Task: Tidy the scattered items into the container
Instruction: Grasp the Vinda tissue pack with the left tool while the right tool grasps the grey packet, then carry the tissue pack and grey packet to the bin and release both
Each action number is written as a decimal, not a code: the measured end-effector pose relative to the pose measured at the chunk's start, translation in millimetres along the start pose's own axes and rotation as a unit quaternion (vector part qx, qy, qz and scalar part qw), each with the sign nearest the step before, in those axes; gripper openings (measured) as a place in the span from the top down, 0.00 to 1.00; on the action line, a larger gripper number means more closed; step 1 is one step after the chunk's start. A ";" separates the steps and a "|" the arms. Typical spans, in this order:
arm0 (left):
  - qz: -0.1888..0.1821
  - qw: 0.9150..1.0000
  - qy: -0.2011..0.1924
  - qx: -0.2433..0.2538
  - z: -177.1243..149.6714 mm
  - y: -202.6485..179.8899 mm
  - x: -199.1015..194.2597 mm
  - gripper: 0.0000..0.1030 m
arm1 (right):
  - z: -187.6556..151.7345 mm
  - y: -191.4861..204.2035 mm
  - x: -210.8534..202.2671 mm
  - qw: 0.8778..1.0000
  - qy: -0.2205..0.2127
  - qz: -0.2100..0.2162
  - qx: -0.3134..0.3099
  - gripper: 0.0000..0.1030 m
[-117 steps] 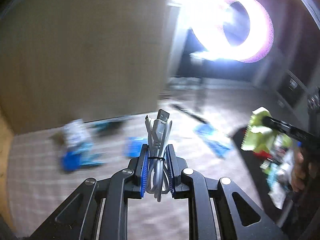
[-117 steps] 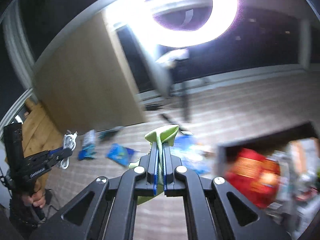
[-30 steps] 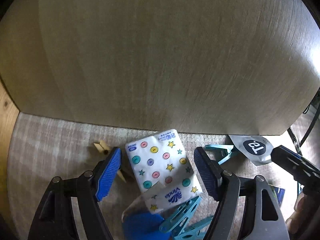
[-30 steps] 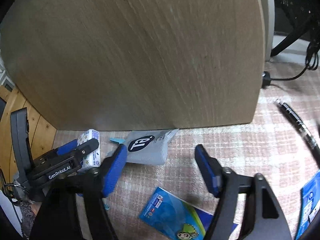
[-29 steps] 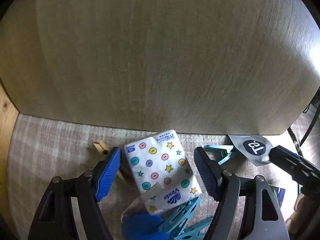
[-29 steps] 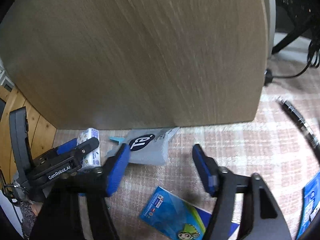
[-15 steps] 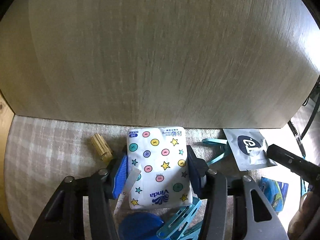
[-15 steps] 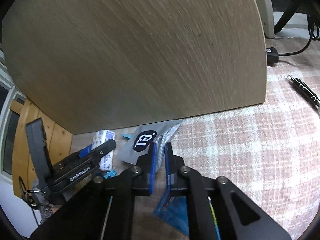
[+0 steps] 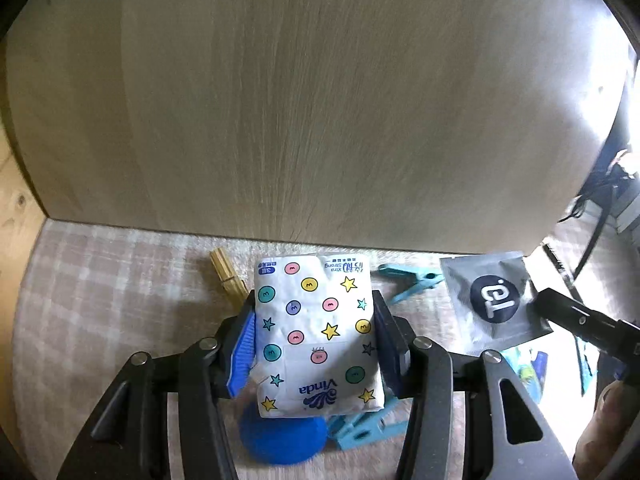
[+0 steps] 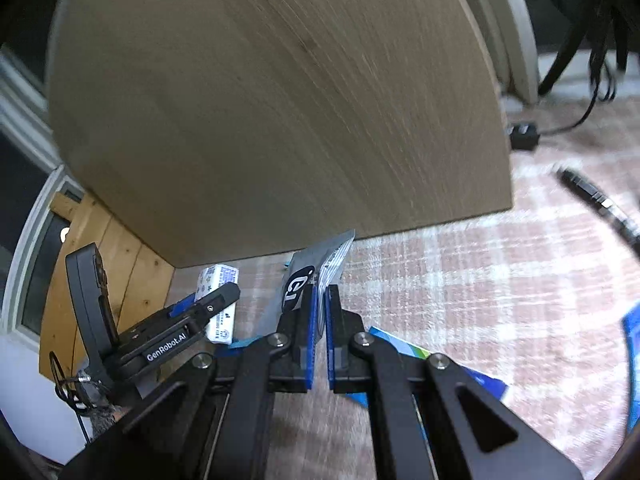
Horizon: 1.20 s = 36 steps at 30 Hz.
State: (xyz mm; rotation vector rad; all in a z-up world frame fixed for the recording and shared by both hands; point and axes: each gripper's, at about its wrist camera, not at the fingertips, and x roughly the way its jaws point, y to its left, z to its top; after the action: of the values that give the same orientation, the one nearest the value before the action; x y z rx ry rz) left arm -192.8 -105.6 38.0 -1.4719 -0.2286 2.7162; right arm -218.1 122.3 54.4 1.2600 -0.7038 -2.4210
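Note:
My left gripper (image 9: 314,320) is shut on a white tissue pack (image 9: 318,332) printed with coloured dots and stars, held just above the checked carpet. My right gripper (image 10: 321,300) is shut on a grey foil sachet (image 10: 308,280) with a black round logo, lifted off the carpet. The sachet also shows in the left wrist view (image 9: 490,298), pinched by the right gripper's tip (image 9: 540,300). The tissue pack shows in the right wrist view (image 10: 218,280) between the left gripper's fingers (image 10: 216,300). The container is out of view.
A wooden panel (image 9: 320,100) stands close ahead. On the carpet lie a wooden peg (image 9: 228,276), teal clips (image 9: 412,280), a blue round object (image 9: 280,438), blue packets (image 10: 404,348) and a black pen-like object (image 10: 600,204). Cables (image 10: 568,124) run at far right.
My left gripper has closed on the tissue pack and raised it slightly. My right gripper has closed on the grey sachet and lifted it off the carpet.

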 end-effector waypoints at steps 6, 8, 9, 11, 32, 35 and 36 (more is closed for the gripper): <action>-0.022 0.999 -0.030 -0.005 -14.1 -4.1 -44.2 0.53 | -8.8 3.9 -55.1 0.999 -0.037 -0.011 -0.018 0.96; -0.031 0.999 -0.039 -0.002 -19.4 -9.5 -59.7 0.53 | -10.5 -5.5 -81.2 0.999 -0.047 -0.015 -0.017 0.96; -0.038 0.998 -0.043 0.001 -22.2 -13.0 -67.7 0.53 | -12.7 -8.2 -94.6 0.998 -0.055 -0.017 -0.015 0.96; -0.049 0.998 -0.050 0.007 -28.0 -22.1 -83.6 0.53 | -14.8 -13.8 -116.0 0.997 -0.066 -0.027 -0.021 0.96; -0.213 0.959 -0.029 0.183 -82.6 -302.0 -145.6 0.53 | -98.0 -168.3 -370.2 0.956 -0.198 -0.198 0.087 0.96; -0.239 0.948 -0.017 0.211 -100.0 -338.8 -152.3 0.53 | -112.8 -186.0 -398.8 0.947 -0.207 -0.220 0.105 0.96; -0.247 0.943 -0.013 0.221 -105.5 -351.2 -154.2 0.53 | -118.4 -193.3 -409.4 0.944 -0.212 -0.228 0.113 0.96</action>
State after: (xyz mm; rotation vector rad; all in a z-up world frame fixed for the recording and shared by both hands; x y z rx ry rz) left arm -31.3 236.1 162.0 -1.0769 0.0166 2.1956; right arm 98.1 450.1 162.1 1.0788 -0.9074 -3.1273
